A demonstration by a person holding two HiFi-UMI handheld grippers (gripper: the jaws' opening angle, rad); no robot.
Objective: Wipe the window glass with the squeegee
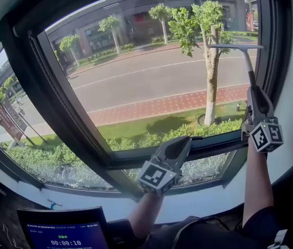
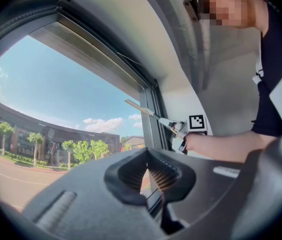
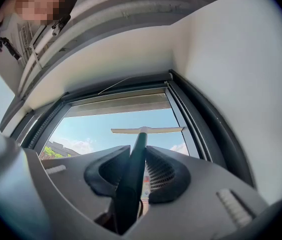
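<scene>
Ahead, the window glass (image 1: 156, 82) fills most of the view, with its dark frame (image 1: 42, 92) around it. The right tongs (image 1: 253, 92) are raised beside the pane's right edge, clenched on the handle of the squeegee (image 1: 246, 61), whose blade lies level at the upper right of the glass. The left tongs (image 1: 181, 141) sit low by the bottom rail, pressed together on nothing.
</scene>
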